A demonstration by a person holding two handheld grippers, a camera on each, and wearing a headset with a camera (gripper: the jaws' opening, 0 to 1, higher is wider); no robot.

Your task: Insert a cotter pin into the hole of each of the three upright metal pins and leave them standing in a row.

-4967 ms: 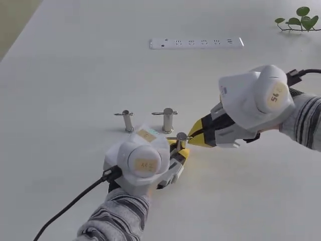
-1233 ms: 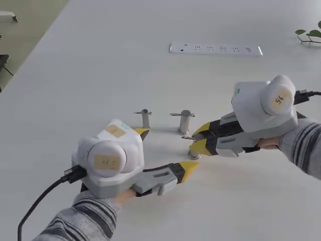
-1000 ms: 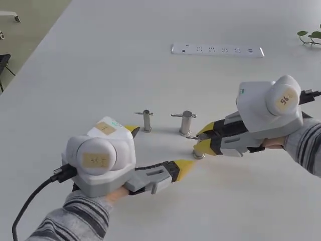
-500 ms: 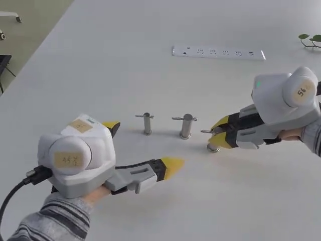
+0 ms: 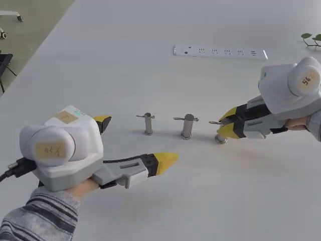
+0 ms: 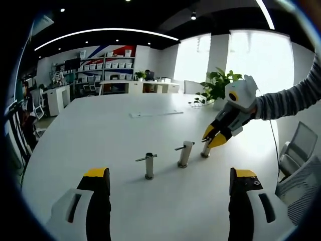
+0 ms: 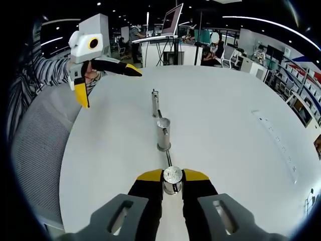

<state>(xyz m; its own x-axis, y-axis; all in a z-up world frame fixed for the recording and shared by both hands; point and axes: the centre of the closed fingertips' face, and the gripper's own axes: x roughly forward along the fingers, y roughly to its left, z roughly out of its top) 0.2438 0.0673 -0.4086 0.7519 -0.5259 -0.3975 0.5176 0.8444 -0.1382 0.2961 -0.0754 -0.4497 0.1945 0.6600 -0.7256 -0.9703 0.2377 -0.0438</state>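
Steel end pin [image 5: 220, 138] closes the row on the right, its flared foot on the white table [image 5: 165, 211], just beside the middle pin [image 5: 187, 126]. The right gripper [image 5: 225, 123] has its yellow tips clamped on it from both sides, probably to steady it in line with its neighbours. It is a short bright cylinder with a flat round top, and a thin cotter pin [image 5: 214, 122] pokes sideways from near the head. The middle pin and the left pin [image 5: 148, 123] stand free, each with a wire crosswise through its top. The left gripper [image 5: 135, 140] hangs back from the row with its jaws wide apart, holding nothing. A power strip [image 5: 220, 52] lies well beyond.
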